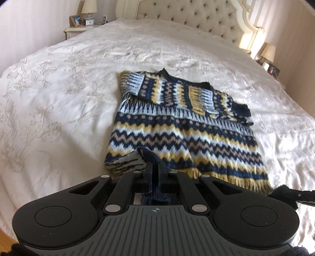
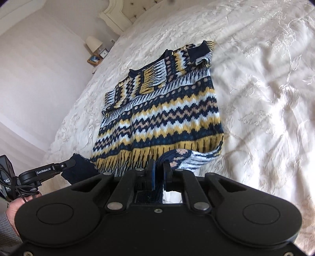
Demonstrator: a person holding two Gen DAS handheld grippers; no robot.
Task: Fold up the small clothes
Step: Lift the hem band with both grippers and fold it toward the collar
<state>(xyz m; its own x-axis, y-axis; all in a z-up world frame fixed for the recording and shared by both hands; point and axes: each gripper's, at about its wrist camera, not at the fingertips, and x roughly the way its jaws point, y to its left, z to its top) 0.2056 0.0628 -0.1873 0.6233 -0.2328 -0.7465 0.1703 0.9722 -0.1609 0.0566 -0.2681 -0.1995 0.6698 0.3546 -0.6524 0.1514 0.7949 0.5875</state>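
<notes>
A small knit sweater (image 1: 177, 126) with navy, yellow, white and tan zigzag bands lies on the bed, sleeves folded in over the chest, collar at the far end. My left gripper (image 1: 155, 169) is shut on the near left corner of its hem, lifted a little. My right gripper (image 2: 159, 167) is shut on the near right hem corner of the sweater (image 2: 163, 110). The right gripper also shows at the lower right of the left wrist view (image 1: 285, 195). The left gripper shows at the left of the right wrist view (image 2: 65, 167).
The bed has a cream embroidered cover (image 1: 59, 88) and a tufted headboard (image 1: 187, 15). A nightstand (image 1: 78, 27) with a lamp, clock and photo frame stands at the far left. Another lamp (image 1: 268, 52) is at the far right.
</notes>
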